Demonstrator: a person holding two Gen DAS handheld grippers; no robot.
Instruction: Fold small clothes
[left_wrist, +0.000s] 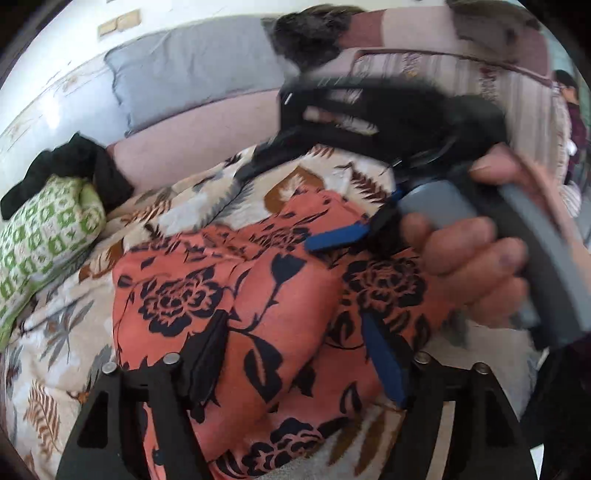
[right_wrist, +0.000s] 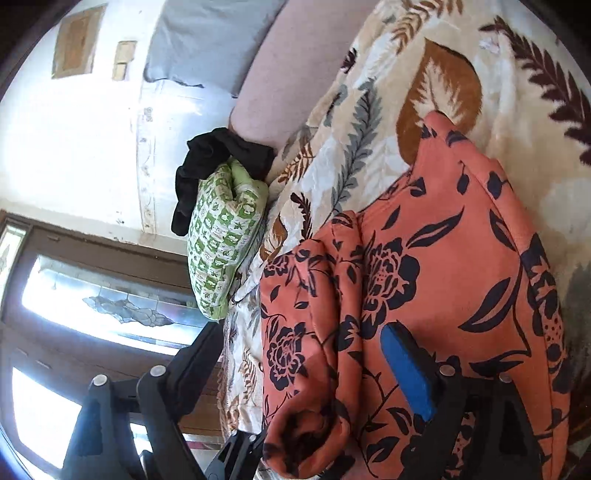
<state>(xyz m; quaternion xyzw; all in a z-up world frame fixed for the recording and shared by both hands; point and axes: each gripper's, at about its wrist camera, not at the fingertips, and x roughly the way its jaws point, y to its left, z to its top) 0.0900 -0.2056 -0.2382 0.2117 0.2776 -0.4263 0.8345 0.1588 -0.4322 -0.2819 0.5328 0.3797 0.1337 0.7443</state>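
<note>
Both grippers, left gripper (left_wrist: 295, 365) and right gripper (right_wrist: 306, 373), gape empty over the folded coral floral garment (left_wrist: 229, 295); its far edge hides behind the blurred right hand (left_wrist: 476, 258).

The left black two-finger gripper (left_wrist: 295, 365) is showing matte triangular arms with silver round screws and one blue pad. The right black gripper (right_wrist: 306, 369) is looking alike, and its grey curved handle (left_wrist: 535, 258) is sitting in a bare hand (left_wrist: 476, 258).

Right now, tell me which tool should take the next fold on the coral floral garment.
Probably right. The right tool is open, with the coral floral garment's rolled edge between its fingers; the left tool only hovers open over its middle.
</note>
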